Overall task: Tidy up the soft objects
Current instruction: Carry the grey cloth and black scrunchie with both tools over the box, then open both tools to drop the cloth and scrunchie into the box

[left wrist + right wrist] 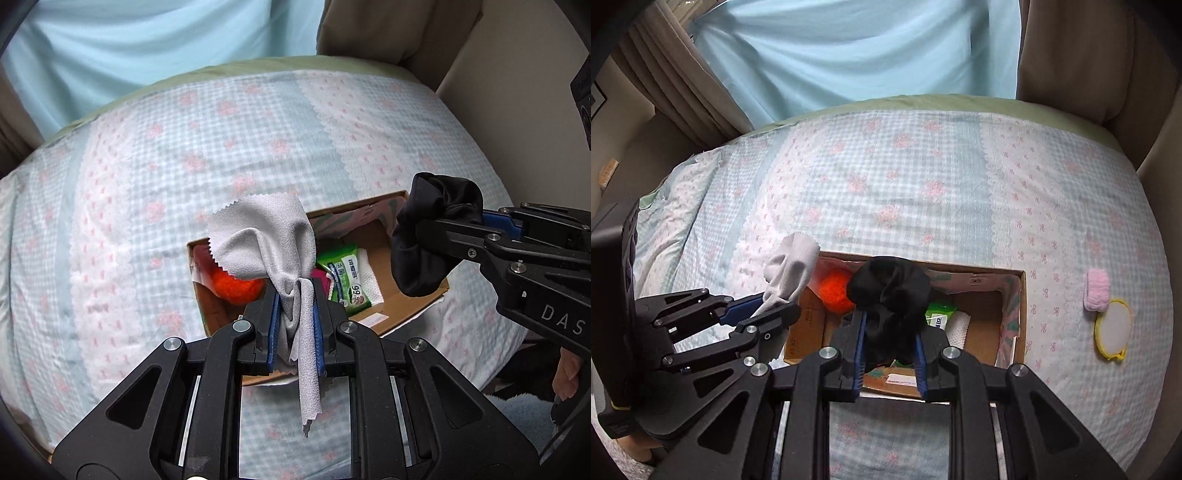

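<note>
Your left claw (295, 314) clenched the grey cloth (266, 240) and your right claw (890, 339) the black scrunchie (890, 291), both above the box (1015, 317); right of it, a pink puff (1096, 289) and yellow-rimmed pad (1113, 328) awaited.

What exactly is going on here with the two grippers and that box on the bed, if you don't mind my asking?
A person is tidying soft things into an open cardboard box on the bed. The left gripper is shut on a grey cloth, and the right gripper is shut on a black scrunchie; both hang over the box. Inside already lie an orange pom-pom and a green wipes pack. A pink fuzzy piece and a yellow-rimmed pad lie on the bedspread outside it.
</note>
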{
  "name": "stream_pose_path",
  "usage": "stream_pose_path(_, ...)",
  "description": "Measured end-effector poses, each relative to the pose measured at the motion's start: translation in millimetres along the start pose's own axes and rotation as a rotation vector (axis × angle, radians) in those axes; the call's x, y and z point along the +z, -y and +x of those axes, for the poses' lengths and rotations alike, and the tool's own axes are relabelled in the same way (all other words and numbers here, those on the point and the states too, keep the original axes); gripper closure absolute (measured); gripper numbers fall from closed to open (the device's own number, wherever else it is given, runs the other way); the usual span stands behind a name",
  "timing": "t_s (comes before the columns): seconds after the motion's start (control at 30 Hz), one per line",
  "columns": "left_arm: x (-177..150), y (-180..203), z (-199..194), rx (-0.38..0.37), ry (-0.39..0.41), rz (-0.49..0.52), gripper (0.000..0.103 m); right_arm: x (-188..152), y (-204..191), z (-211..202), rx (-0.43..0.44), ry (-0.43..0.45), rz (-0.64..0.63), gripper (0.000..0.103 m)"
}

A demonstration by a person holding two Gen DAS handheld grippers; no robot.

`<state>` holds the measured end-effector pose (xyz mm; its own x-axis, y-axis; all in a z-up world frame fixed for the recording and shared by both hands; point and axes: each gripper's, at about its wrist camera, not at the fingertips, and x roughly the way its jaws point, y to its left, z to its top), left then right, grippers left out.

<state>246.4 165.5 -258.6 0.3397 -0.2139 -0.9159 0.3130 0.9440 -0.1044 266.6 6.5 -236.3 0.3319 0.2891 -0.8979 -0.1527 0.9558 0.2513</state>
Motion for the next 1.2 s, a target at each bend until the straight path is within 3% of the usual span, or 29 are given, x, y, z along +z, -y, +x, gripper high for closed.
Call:
stream_pose_path(0.23,-3.0,-9.6,56.7,-0.025,-0.111,0.014,0.090,5.8,28.2,58.7,-0.038,-0.128,0.069,0.083)
stream_pose_path(0.43,-10.8,0.0,108.7,-0.031,-0.209,0.088,0.090,1.9,48.7,102.0,-0.047,-0.240,0.148,0.083)
stream_pose_path(0.6,-18.2,17.6,127.9,-0.042,-0.257,0.164,0.090,3.1,56.1,116.6,-0.052,-0.281,0.182,0.083)
stream_pose_path(0.63,-18.4,19.5,127.8,-0.045,-0.256,0.169,0.089,4.1,58.0,118.3,-0.044,-0.285,0.195,0.083)
stream_pose_path(0.67,-18.7,21.1,127.4,-0.045,-0.253,0.177,0.076,5.3,59.7,119.2,-0.043,-0.280,0.210,0.083)
stream_pose_path(0.7,-17.9,22.2,126.6,-0.042,-0.248,0.184,0.036,6.6,61.2,119.5,-0.041,-0.271,0.222,0.078)
stream_pose_path(0.73,-17.2,23.5,125.1,-0.038,-0.245,0.194,0.011,7.4,62.7,119.8,-0.033,-0.262,0.235,0.059)
stream_pose_path(0.77,-16.8,24.8,124.5,-0.040,-0.246,0.207,0.001,8.4,64.5,120.4,-0.029,-0.255,0.252,0.044)
stream_pose_path(0.8,-16.8,25.6,123.9,-0.033,-0.252,0.217,0.000,9.2,65.6,121.0,-0.039,-0.249,0.272,0.011)
stream_pose_path(0.83,-17.1,25.2,122.8,-0.020,-0.249,0.219,0.000,8.5,67.1,120.2,-0.049,-0.237,0.287,0.000)
stream_pose_path(0.93,-22.6,17.7,125.9,-0.046,-0.263,0.181,0.000,5.7,68.4,118.6,-0.038,-0.230,0.303,0.000)
stream_pose_path(1.2,-34.9,1.1,126.6,-0.008,-0.260,0.123,0.000,-4.3,63.7,108.3,-0.026,-0.216,0.296,0.000)
